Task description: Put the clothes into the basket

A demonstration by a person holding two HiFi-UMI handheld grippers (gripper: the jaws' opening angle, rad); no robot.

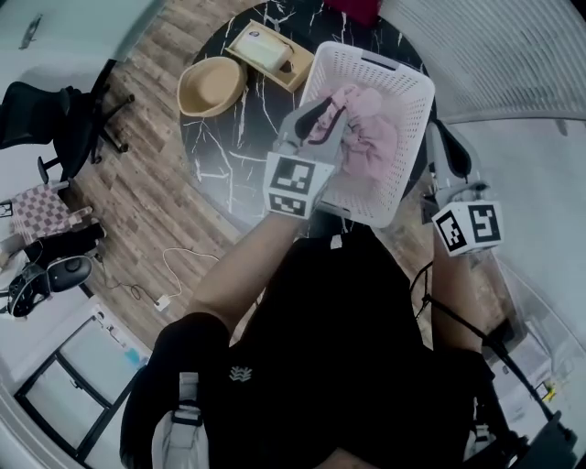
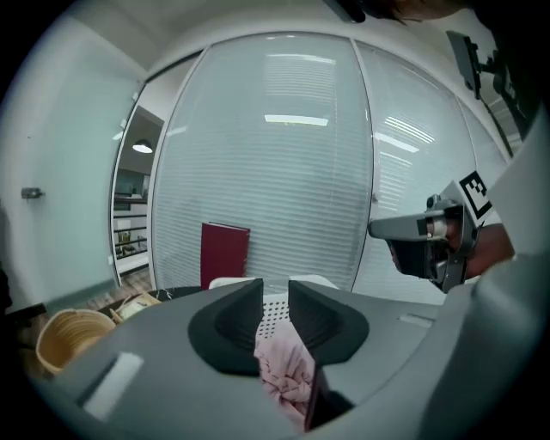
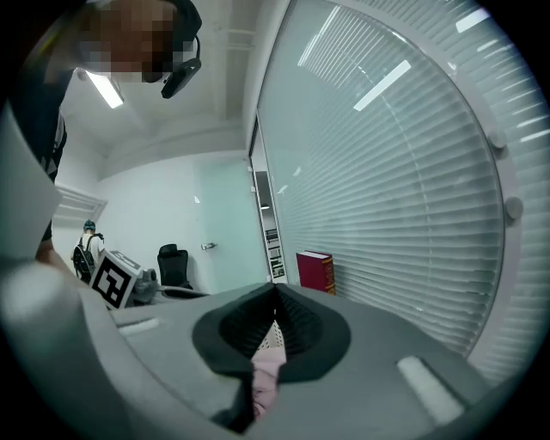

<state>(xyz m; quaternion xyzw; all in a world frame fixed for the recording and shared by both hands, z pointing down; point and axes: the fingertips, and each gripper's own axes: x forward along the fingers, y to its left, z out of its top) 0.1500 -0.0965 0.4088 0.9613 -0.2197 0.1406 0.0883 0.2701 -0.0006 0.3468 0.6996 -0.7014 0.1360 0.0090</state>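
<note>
Under the left tool [image 1: 322, 117], the white basket [image 1: 417, 110] holds most of the pink garment [image 1: 375, 137]; that tool's jaws pinch a fold. The right tool [image 1: 446, 151], pressed together, hangs just beside the rim. Best lower before letting go, so nothing drapes outside.

red book [image 1: 353, 9] cropped at top edge, basket [image 1: 414, 110] partly hidden

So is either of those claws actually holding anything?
The left gripper seems to pinch a bunched fold of the pink garment; the right gripper is shut, seemingly empty.
</note>
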